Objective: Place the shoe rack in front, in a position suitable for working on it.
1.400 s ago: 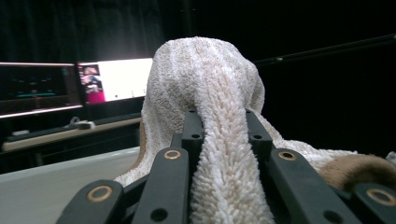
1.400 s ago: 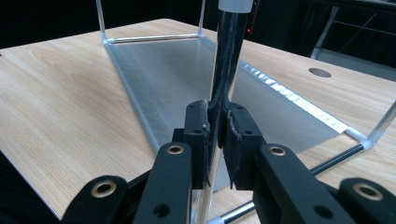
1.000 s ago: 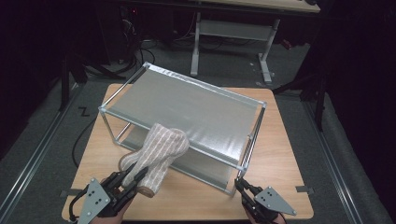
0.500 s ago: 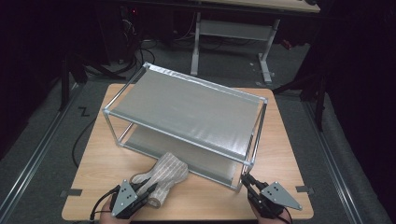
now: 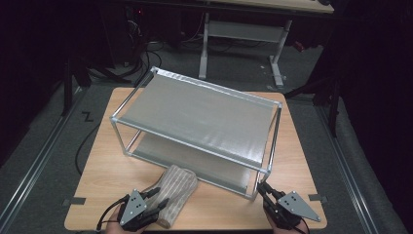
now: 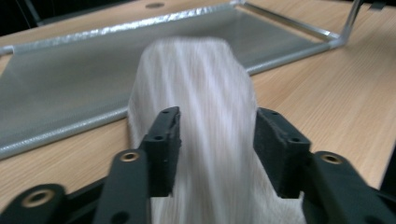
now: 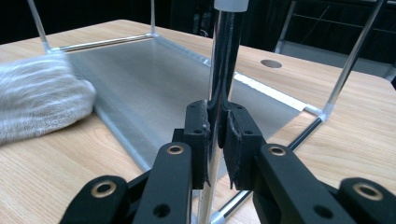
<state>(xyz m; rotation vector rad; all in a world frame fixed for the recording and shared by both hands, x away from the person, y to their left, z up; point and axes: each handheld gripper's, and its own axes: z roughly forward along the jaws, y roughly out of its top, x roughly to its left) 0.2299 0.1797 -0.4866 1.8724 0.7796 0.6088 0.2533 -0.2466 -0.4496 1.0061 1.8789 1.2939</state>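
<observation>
high: above, forward-down | gripper views: low, close | shared: rack (image 5: 204,114)

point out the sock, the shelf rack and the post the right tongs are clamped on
sock (image 5: 176,192), high view, middle of its ribbed body
shelf rack (image 5: 204,114), high view, bare top mesh shelf
post (image 7: 224,56), right gripper view, upright shaft above the pads

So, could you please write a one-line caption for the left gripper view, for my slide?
Left gripper, jaws just opened, straddles a ribbed beige sock lying on the wooden table beside the metal shelf.
</observation>
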